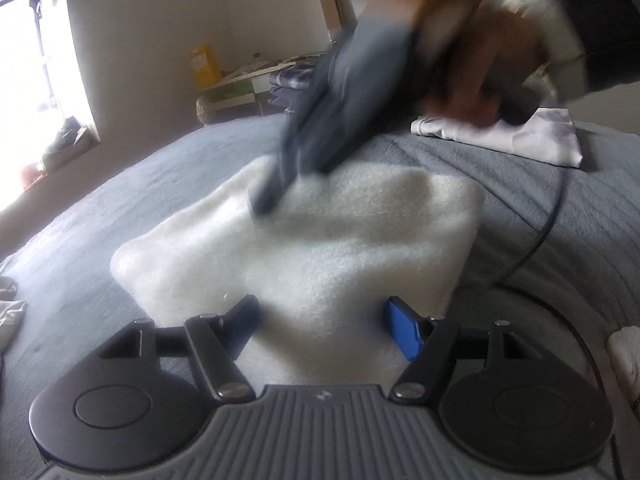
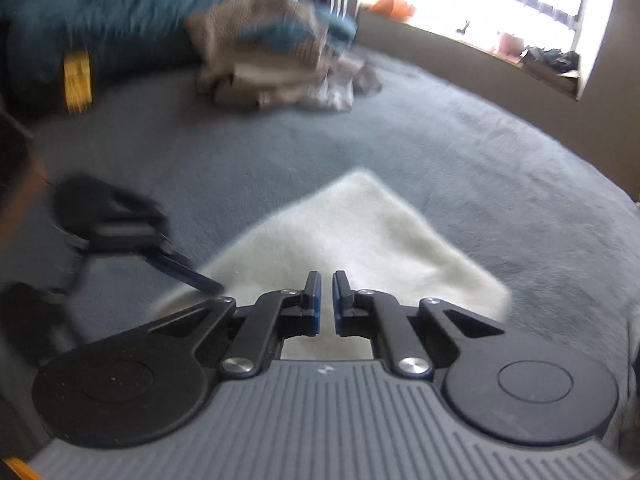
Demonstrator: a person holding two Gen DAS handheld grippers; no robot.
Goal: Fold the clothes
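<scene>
A fluffy white cloth (image 1: 312, 248) lies folded on the grey bed cover; it also shows in the right wrist view (image 2: 360, 240). My left gripper (image 1: 322, 326) is open, its blue pads spread over the cloth's near edge, holding nothing. My right gripper (image 2: 327, 300) has its jaws nearly together with a thin gap and nothing visible between them, low over the cloth. In the left wrist view the right gripper (image 1: 268, 200) is blurred and its tip touches the cloth's top. The left gripper (image 2: 192, 272) shows blurred at the cloth's left corner.
A folded white garment (image 1: 516, 136) lies at the far right of the bed. A pile of beige and teal clothes (image 2: 280, 56) sits at the far side, by a teal blanket (image 2: 100, 12). A black cable (image 1: 548, 216) runs across the grey cover (image 2: 400, 136).
</scene>
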